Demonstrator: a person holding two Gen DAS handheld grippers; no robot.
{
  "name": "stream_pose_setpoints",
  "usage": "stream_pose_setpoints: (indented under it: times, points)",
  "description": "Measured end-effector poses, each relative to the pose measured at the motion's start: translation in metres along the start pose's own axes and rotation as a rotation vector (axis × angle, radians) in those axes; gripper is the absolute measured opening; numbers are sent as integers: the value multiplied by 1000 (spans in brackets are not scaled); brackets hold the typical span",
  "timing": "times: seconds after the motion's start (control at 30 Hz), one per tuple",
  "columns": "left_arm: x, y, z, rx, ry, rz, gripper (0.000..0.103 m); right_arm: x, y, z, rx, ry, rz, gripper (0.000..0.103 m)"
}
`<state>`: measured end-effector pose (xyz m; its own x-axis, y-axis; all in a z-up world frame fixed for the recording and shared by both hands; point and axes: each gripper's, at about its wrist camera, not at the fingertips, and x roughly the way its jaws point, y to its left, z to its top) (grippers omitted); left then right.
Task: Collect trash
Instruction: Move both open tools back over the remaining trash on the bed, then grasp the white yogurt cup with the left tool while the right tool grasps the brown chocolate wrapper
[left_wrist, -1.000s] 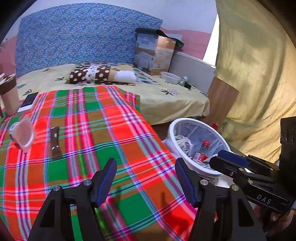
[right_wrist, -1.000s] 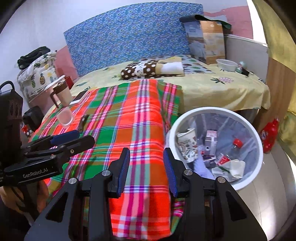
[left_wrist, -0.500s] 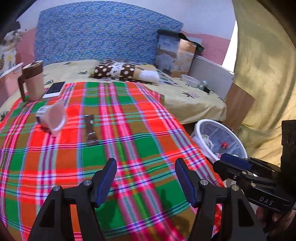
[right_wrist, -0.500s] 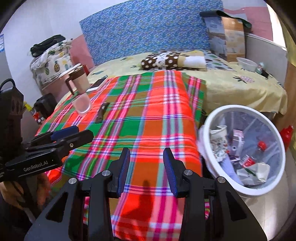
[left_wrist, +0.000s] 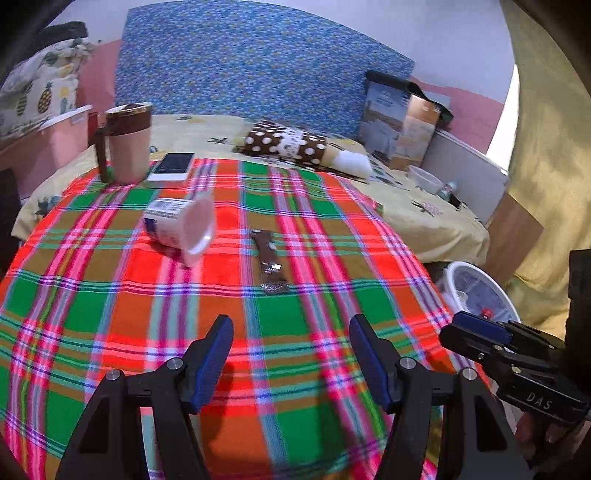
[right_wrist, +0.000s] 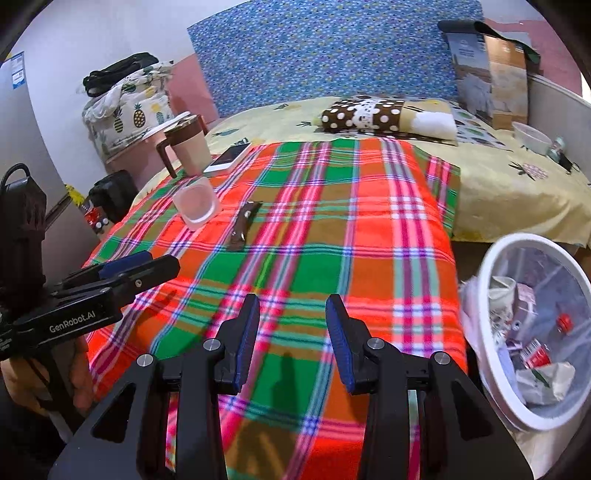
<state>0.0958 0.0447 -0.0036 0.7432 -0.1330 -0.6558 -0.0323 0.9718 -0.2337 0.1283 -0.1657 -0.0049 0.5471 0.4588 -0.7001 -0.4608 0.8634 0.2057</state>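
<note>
An empty plastic cup (left_wrist: 181, 226) lies on its side on the plaid blanket (left_wrist: 295, 314); it also shows in the right wrist view (right_wrist: 196, 207). A brown snack wrapper (left_wrist: 269, 263) lies just right of it, also seen from the right wrist (right_wrist: 243, 223). A white trash bin (right_wrist: 532, 325) holding several pieces of trash stands on the floor right of the bed; its rim shows in the left wrist view (left_wrist: 476, 291). My left gripper (left_wrist: 291, 349) is open and empty above the blanket, short of the wrapper. My right gripper (right_wrist: 292, 326) is open and empty, left of the bin.
A brown-lidded mug (left_wrist: 127, 146) and a phone (left_wrist: 173, 166) stand at the blanket's far left. A dotted pillow (left_wrist: 291, 144), a box (left_wrist: 399, 125) and a small bowl (left_wrist: 424, 179) lie further back. A yellow curtain (left_wrist: 546, 147) hangs at the right.
Both grippers have swung left, away from the bin and over the blanket. The cup and wrapper now sit nearer the middle of the left wrist view. Both stay open.
</note>
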Motion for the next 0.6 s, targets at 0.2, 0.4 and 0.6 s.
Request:
stream_pose_setpoints:
  times: [0.2, 0.4, 0.6]
  points:
    - [6, 26, 13, -45, -12, 61, 62, 12, 11, 10, -17, 3, 26, 40]
    - [21, 49, 29, -88, -22, 120, 59, 18, 14, 15, -25, 5, 39, 40]
    - [43, 64, 43, -106, -8, 156, 52, 26, 11, 18, -17, 21, 39, 40]
